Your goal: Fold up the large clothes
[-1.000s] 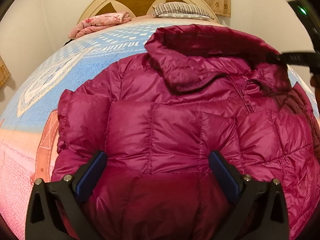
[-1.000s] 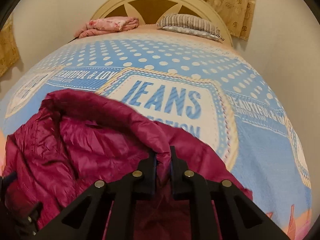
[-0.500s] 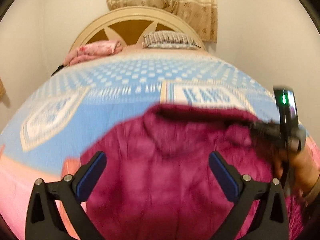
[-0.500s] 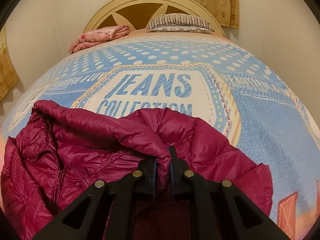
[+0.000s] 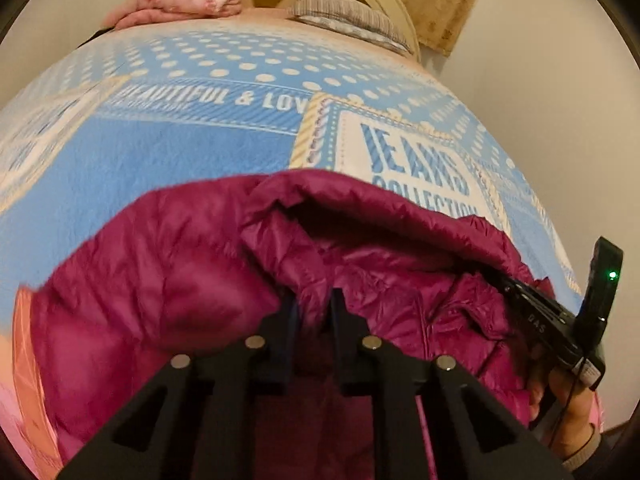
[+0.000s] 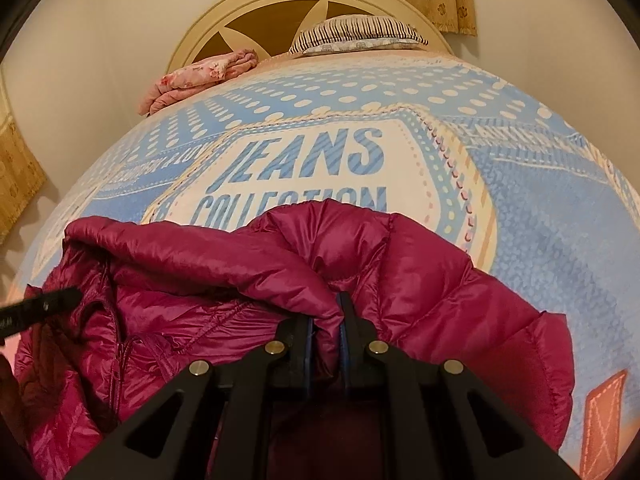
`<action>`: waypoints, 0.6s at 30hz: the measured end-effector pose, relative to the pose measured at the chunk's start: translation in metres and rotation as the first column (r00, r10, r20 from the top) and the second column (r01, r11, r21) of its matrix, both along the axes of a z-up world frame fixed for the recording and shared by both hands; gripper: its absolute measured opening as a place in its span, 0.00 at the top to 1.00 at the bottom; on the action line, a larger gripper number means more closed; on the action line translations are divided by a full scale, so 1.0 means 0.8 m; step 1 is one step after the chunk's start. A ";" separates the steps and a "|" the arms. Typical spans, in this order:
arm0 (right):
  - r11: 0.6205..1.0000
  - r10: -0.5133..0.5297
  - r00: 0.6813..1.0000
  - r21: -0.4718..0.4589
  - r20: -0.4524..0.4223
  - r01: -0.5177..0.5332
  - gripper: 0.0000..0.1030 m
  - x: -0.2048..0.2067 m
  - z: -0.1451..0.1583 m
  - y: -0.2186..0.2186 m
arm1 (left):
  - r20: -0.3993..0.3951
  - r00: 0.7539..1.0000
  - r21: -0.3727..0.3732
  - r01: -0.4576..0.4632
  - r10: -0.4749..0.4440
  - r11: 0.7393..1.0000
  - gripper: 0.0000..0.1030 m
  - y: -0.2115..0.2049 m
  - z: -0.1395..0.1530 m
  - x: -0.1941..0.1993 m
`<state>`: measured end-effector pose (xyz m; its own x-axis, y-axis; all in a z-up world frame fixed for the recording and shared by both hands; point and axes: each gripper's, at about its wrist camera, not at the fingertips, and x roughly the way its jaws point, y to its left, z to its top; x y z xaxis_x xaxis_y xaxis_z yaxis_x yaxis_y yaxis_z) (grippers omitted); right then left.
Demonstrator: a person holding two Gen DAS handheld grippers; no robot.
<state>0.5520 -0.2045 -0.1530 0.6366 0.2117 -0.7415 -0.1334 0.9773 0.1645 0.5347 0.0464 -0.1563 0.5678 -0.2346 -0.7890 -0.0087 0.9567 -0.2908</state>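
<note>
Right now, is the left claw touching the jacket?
Touching. The left wrist view shows the left claw shut on a fold of the magenta jacket, fabric pinched between its fingers.

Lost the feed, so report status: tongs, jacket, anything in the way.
Left tongs shut on jacket. Right tongs shut on jacket near collar. Jacket bunched on bedspread, not yet folded. Nothing in the way.
</note>
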 end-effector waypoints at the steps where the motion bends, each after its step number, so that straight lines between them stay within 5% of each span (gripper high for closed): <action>1: 1.000 0.000 1.000 0.004 -0.001 0.000 0.90 0.000 0.000 0.000 | -0.015 1.000 -0.015 -0.010 0.010 1.000 0.87 0.004 -0.004 -0.002; 6: 1.000 -0.001 1.000 0.014 0.002 0.001 0.89 -0.006 0.008 -0.002 | -0.044 0.999 -0.072 -0.024 0.021 0.997 0.86 0.015 -0.033 -0.007; 8: 1.000 -0.025 0.999 0.007 0.031 0.025 0.73 -0.014 0.019 -0.007 | -0.036 0.999 -0.073 -0.019 0.017 0.997 0.86 0.014 -0.035 -0.008; 10: 0.994 -0.097 0.991 -0.033 0.096 0.100 0.39 -0.028 0.044 -0.013 | -0.019 1.000 -0.072 -0.014 0.012 0.997 0.86 0.015 -0.036 -0.012; 14: 0.992 -0.116 0.976 -0.017 0.185 0.121 0.36 -0.035 0.094 -0.001 | 0.027 1.000 -0.075 -0.005 0.007 0.997 0.86 0.014 -0.039 -0.018; 18: 0.999 -0.004 0.978 -0.046 0.209 0.014 0.40 -0.010 0.121 0.060 | 0.052 0.999 -0.065 -0.004 0.007 0.998 0.85 0.014 -0.039 -0.023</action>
<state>0.5442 -0.1566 -0.0561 0.7804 0.1729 -0.6009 -0.1510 0.9847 0.0873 0.5159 0.0572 -0.1877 0.6096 -0.2808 -0.7413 0.0028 0.9359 -0.3523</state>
